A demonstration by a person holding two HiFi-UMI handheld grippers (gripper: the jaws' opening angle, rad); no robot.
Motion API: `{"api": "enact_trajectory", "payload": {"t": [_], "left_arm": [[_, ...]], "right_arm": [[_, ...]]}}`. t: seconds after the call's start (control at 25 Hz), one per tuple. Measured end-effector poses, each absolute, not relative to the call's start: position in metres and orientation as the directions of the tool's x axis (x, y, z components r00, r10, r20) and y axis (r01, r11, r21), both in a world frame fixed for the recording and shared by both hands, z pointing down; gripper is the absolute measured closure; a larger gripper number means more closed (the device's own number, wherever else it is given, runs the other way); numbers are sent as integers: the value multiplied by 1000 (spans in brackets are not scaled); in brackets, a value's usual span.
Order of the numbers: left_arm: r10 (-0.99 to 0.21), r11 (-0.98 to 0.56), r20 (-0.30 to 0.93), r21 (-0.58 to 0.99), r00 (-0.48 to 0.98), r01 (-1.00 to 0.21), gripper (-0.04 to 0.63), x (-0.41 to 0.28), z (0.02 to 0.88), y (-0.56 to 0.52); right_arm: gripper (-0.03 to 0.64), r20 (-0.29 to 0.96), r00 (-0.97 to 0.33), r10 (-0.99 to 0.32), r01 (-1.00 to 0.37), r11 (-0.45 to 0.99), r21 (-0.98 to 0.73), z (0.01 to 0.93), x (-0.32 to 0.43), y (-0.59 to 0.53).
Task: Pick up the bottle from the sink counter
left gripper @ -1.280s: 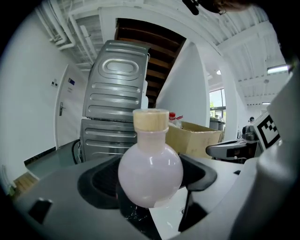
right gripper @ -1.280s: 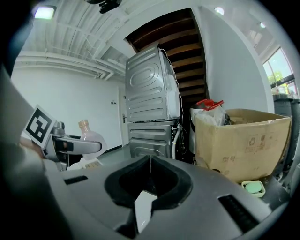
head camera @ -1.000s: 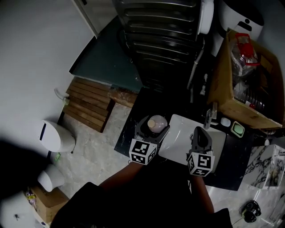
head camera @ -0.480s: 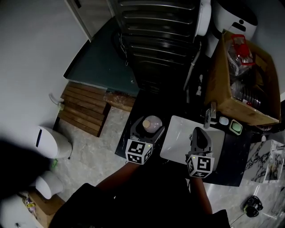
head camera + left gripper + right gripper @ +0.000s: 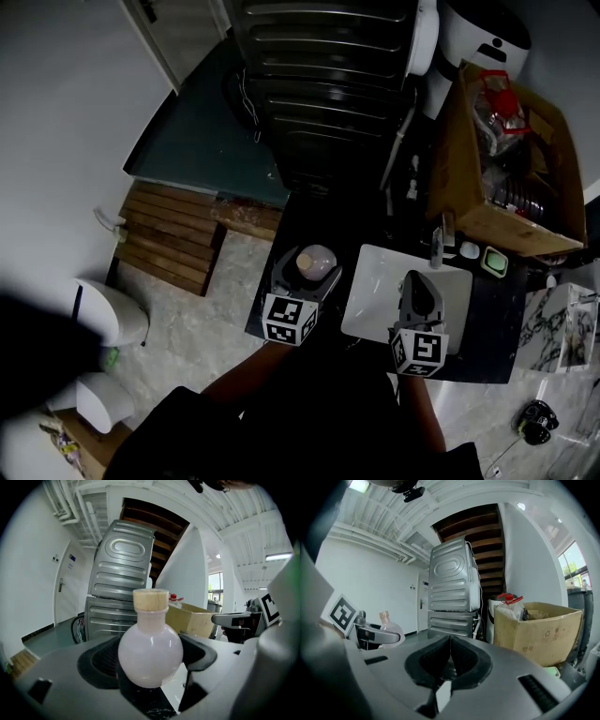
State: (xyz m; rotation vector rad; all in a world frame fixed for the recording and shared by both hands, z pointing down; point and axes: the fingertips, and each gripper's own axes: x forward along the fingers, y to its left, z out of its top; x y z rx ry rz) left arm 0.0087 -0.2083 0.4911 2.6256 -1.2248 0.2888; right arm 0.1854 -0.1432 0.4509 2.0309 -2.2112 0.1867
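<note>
Lower centre in the head view, the left gripper [image 5: 314,267] has its jaws clamped on a round pale-pink bottle [image 5: 150,646] with a cork stopper, at the black counter's [image 5: 487,323] left end; the right gripper's [image 5: 449,660] jaws meet, empty, over the white sink [image 5: 375,300]; faint print on the cardboard box [image 5: 543,630], possibly recycling symbols; stacked grey appliances [image 5: 319,75] stand behind.

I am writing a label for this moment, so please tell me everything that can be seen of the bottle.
The bottle is a small flask with a round belly and a short neck, of pale, milky pink material, perhaps glass or plastic. A tan, cork-like stopper closes it. It stands upright between the fingers of the left gripper, which press its belly from both sides, over the dark counter, left of the white sink. Whether its base touches the counter cannot be told.
</note>
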Motion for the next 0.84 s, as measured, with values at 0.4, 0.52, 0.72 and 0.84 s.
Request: {"api": "enact_trajectory", "payload": {"t": [0.4, 0.52, 0.72, 0.84], "left_arm": [[-716, -619, 299, 143, 630, -772, 212, -9, 511, -216], [-714, -621, 301, 144, 632, -770, 212, -12, 514, -216], [-712, -623, 305, 142, 633, -769, 211, -16, 516, -218], [-714, -620, 303, 144, 631, -771, 212, -17, 516, -220]], "right_arm": [[578, 182, -70, -981, -998, 69, -10, 448, 170, -150], [578, 187, -73, -980, -997, 68, -32, 449, 166, -148], [578, 195, -83, -977, -996, 78, -33, 452, 157, -146], [578, 205, -94, -974, -996, 94, -9, 455, 152, -148]]}}
